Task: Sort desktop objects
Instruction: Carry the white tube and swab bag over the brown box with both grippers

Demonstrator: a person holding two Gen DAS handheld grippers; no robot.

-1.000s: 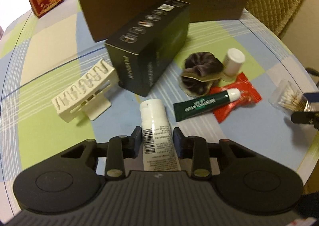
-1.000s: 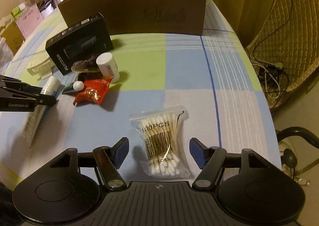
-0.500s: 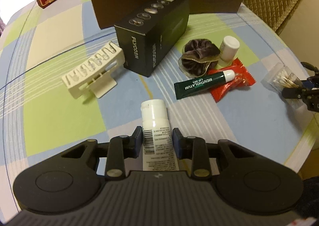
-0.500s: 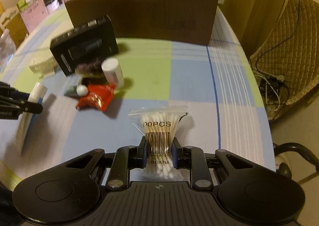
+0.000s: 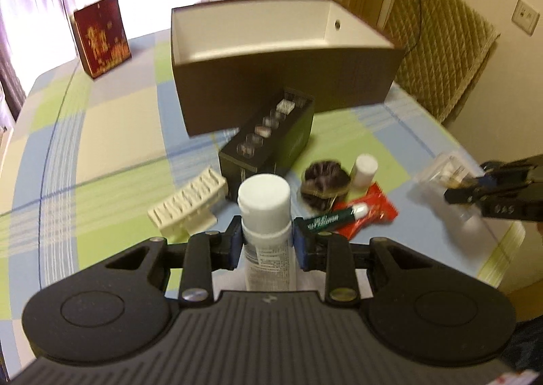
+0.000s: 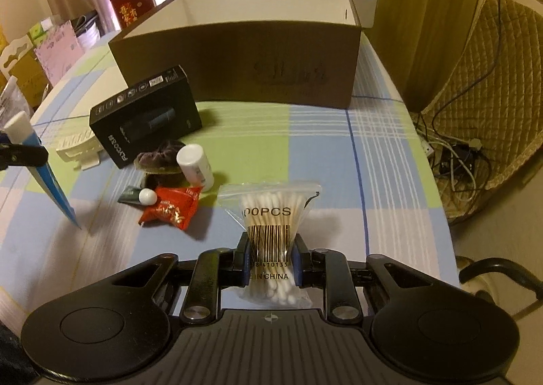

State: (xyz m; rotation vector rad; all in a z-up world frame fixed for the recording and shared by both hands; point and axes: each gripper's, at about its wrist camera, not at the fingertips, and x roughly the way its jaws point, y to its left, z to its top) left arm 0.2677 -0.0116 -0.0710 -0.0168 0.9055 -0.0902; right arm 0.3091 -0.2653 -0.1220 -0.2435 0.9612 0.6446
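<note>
Left fingers (image 5: pixel 267 241) clamping the white tube (image 5: pixel 265 215) just under its cap, closed down to tube width; tube lifted off the counter (image 5: pixel 112 133), cap pointing toward the box (image 5: pixel 281 66). Right fingers (image 6: pixel 270 257) pinching the swab bag (image 6: pixel 271 215) across its barcode, nearly closed; whether bag is off the counter, cannot tell.

Handling, judging by looks: tube light, soft-walled, probably slick, so gripping near the stiff shoulder looking sensible. Bag very light, floppy, crinkly film; mid-bag pinch over the swab bundle likely holding best, loose top edge likely flapping.

Still lying on counter in front of the box: black carton (image 6: pixel 146 116), white rack (image 5: pixel 188 206), scrunchie (image 6: pixel 159 157), small white bottle (image 6: pixel 195 162), green tube (image 5: pixel 334 217) lying on red packet (image 6: pixel 169 208). Black carton standing between left fingers and box wall; box wall tall, so likely needing lift over the rim. Red gift box (image 5: pixel 101 35) far left, chair (image 6: pixel 492 106) beyond counter edge.
</note>
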